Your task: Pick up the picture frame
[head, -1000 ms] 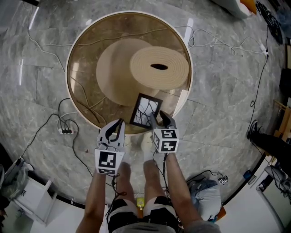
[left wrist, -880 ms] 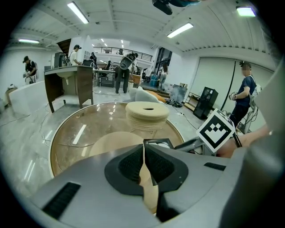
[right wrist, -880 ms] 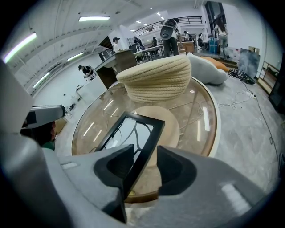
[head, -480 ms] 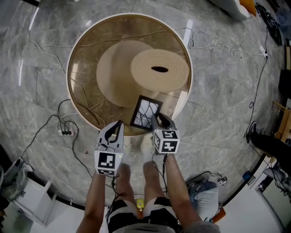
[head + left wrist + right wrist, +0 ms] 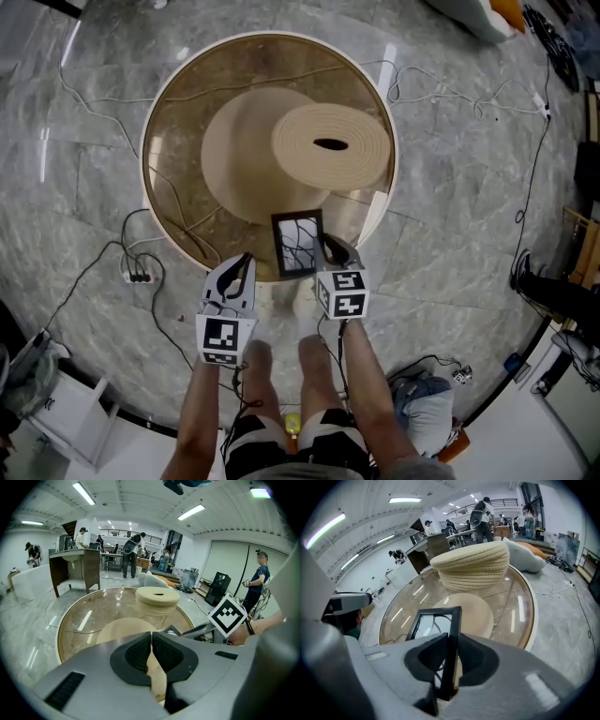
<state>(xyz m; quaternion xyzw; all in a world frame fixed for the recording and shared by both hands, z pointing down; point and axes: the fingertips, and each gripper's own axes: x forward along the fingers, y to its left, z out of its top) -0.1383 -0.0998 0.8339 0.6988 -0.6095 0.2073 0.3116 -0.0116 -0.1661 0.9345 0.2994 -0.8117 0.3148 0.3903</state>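
Gripping picture frame (image 5: 297, 246) by its right edge with right gripper (image 5: 328, 247), jaws just closing onto it, at near rim of glass table (image 5: 178, 246). Holding left gripper (image 5: 240, 269) clenched and empty alongside. Lifting clear: pending.

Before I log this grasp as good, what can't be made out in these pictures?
The picture frame bottom edge: right gripper view, hidden behind the right gripper, whose jaws have just been closing on its side.
Frame on the table or lifted: head view, too small to tell.
Its picture: too small in head view, only dark lines.
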